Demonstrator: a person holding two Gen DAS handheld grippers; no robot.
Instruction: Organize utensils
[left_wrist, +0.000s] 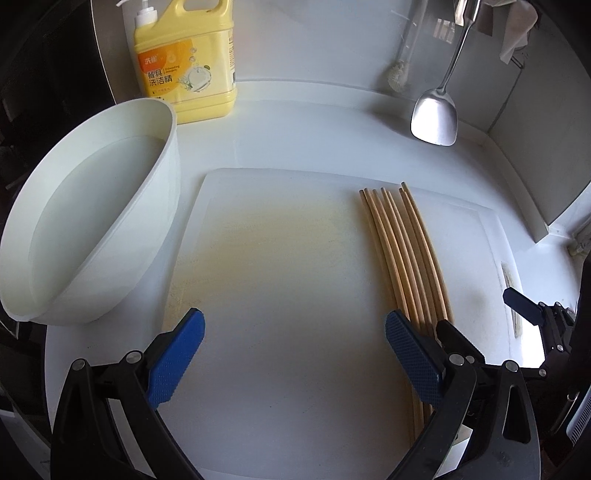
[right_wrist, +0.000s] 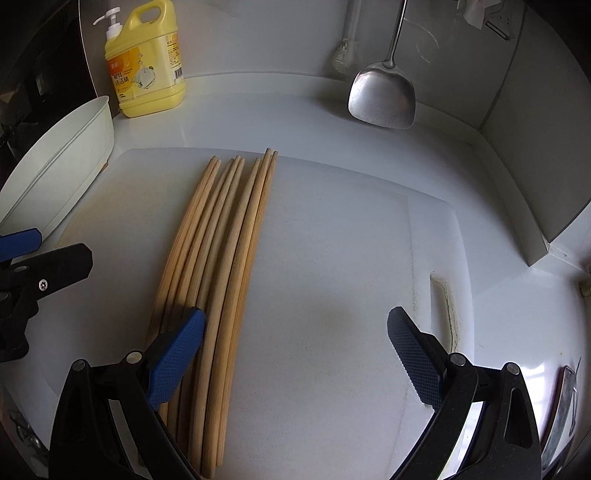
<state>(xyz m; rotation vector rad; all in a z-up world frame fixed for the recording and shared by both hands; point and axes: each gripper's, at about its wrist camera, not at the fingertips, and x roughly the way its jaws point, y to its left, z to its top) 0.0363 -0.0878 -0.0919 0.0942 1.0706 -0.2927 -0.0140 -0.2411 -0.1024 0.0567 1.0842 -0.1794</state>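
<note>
**Loose chopsticks, open jaws: scatter is the main risk**

A bundle of wooden chopsticks (right_wrist: 221, 266) is laid side by side on a white cutting board (right_wrist: 332, 277), running from the bottom left of the right wrist view up toward its centre; in the left wrist view the same bundle is seen right of centre. Nothing is held. The right gripper (right_wrist: 295, 354) is spread wide, its left pad over the near ends of the sticks, so only part of the bundle lies between the jaws. The left gripper (left_wrist: 295, 354) is likewise spread, over bare board, with its right pad just beside the sticks.

If the right jaws are closed from this offset, only some sticks are likely to be caught and the rest rolled or fanned apart, since they are round and loose. The far tips are uneven, so a pinch near one end could let the bundle droop and slip.

A white bowl (left_wrist: 92, 221) with liquid in it stands at the left of the left wrist view, just beside the board; it could be knocked by a sideways sweep. A metal spatula (right_wrist: 382, 98) and a yellow dish-soap bottle (right_wrist: 147, 70) stand well apart at the top of the frame.
</note>
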